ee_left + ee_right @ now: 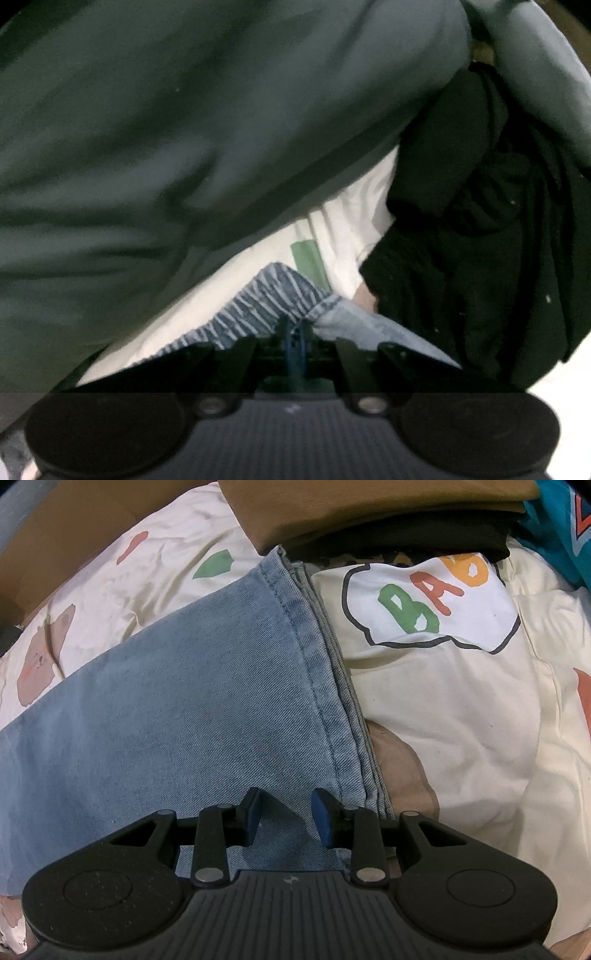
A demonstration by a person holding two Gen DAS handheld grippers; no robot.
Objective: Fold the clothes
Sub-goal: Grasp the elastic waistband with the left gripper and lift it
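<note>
left tongs: the left tongs [295,332] are seen closed, the blue pads brought together on a bunched edge of the jeans [266,306], whose pale striped inside and blue hem are gathered at the tips.
right tongs: the right tongs [286,821] are held partly open, pointed steeply down over the jeans [166,701]; denim is seen in the gap between the blue pads, but whether it is pressed by them cannot be told.
jeans: in the right wrist view a light blue leg is laid flat across the bedsheet [461,709], with several layers stacked at its stitched right edge; the hem end is pointed toward the folded clothes at the top.
bedsheet: a cream sheet printed with coloured shapes, a brown bear and a speech bubble [432,602] with green, red and orange letters is spread under the jeans.
folded pile: a brown garment [369,513] is stacked on a black garment [424,539] at the top edge, touching the far corner of the jeans.
teal cloth: a teal piece [557,524] is seen at the top right, beside the pile.
left view, upper part: most of the frame is filled by a blurred dark green cloth [184,129]; a black cloth [480,240] is hung at the right, close beside the gripped denim.
</note>
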